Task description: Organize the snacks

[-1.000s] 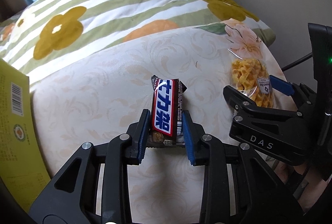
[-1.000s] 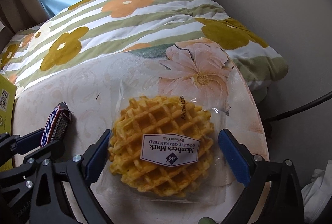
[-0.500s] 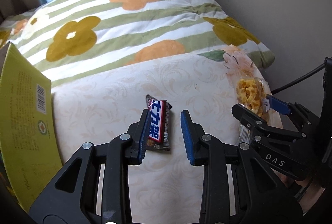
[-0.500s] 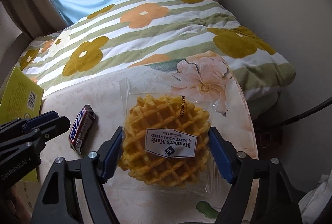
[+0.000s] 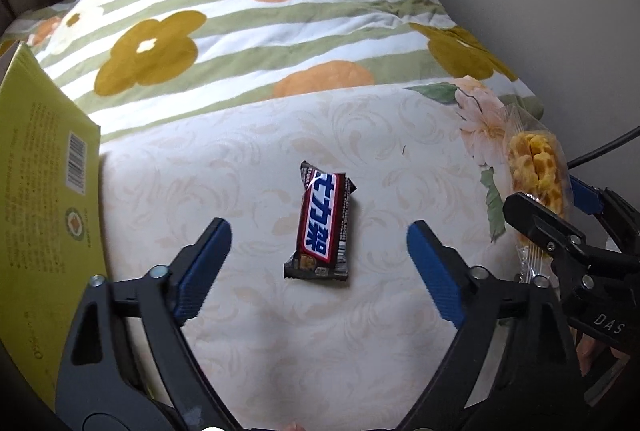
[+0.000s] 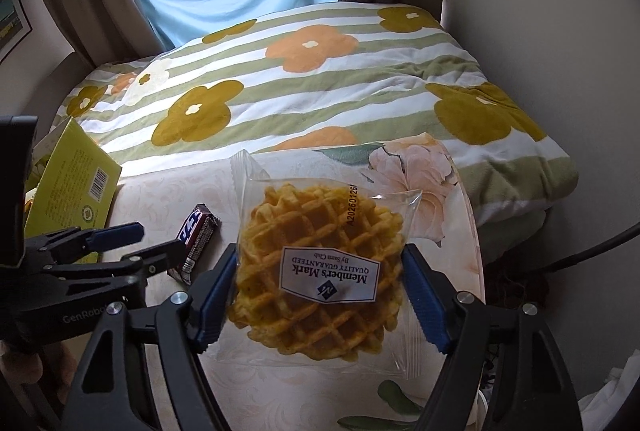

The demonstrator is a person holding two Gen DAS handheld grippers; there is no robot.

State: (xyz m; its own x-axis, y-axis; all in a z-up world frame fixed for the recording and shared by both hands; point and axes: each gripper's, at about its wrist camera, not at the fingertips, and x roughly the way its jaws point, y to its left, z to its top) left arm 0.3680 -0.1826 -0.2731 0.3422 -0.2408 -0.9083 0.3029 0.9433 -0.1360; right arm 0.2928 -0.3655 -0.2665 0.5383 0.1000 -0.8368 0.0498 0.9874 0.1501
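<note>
- Lying flat on the cream tablecloth (image 5: 248,175), the brown wrapped chocolate bar (image 5: 323,227) sits between the left gripper (image 5: 319,247)'s opening jaws, touching neither.
- At 3 o'clock, the right gripper (image 6: 320,285) squeezes the clear-bagged yellow waffle (image 6: 316,263), labelled "Member's Mark".

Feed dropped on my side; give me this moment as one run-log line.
left gripper: opening, nothing gripped | chocolate bar: flat on table between its fingers | right gripper: shut on waffle pack | yellow box: left edge

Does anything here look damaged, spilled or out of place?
Nothing stands out. The chocolate bar lies flat on the tablecloth, wrapper closed, between the opening jaws of the left gripper. The waffle pack looks sealed and whole in the right gripper.
</note>
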